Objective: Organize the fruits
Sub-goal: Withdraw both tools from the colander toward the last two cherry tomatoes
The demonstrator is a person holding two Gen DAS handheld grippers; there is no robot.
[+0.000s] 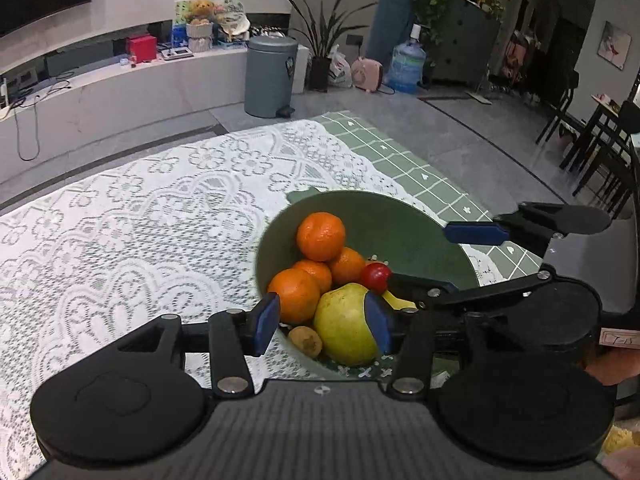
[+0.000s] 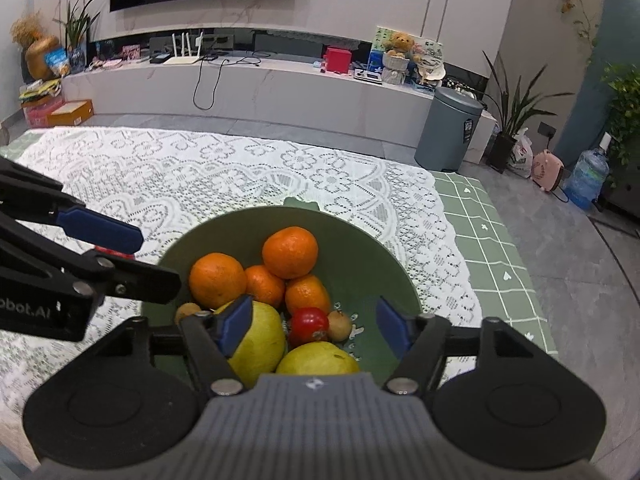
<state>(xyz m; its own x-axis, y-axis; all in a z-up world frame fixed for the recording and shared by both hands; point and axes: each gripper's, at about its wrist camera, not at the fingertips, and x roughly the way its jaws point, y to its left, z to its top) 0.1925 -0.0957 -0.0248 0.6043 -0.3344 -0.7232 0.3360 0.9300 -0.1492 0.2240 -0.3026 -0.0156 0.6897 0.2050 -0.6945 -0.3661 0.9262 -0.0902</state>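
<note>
A green bowl (image 1: pixel 400 216) (image 2: pixel 360 248) on the lace-covered table holds several oranges (image 1: pixel 320 236) (image 2: pixel 290 252), a yellow-green pear (image 1: pixel 344 328) (image 2: pixel 258 338), a second yellow-green fruit (image 2: pixel 318 360), a small red fruit (image 1: pixel 376 276) (image 2: pixel 308 326) and small brown fruits (image 1: pixel 306 340) (image 2: pixel 340 325). My left gripper (image 1: pixel 322 322) (image 2: pixel 136 256) hovers open over the bowl's near left side. The pear shows between its blue pads without being pressed. My right gripper (image 2: pixel 316 326) (image 1: pixel 436 256) is open over the bowl's near right side, above the red fruit, and holds nothing.
A white lace cloth (image 2: pixel 240 168) covers the table over a green checked cloth (image 2: pixel 492 240). Beyond the far edge stand a grey bin (image 2: pixel 448 128), a low TV bench (image 2: pixel 280 88), plants and a water bottle (image 2: pixel 588 176). Dark chairs (image 1: pixel 592 152) stand at right.
</note>
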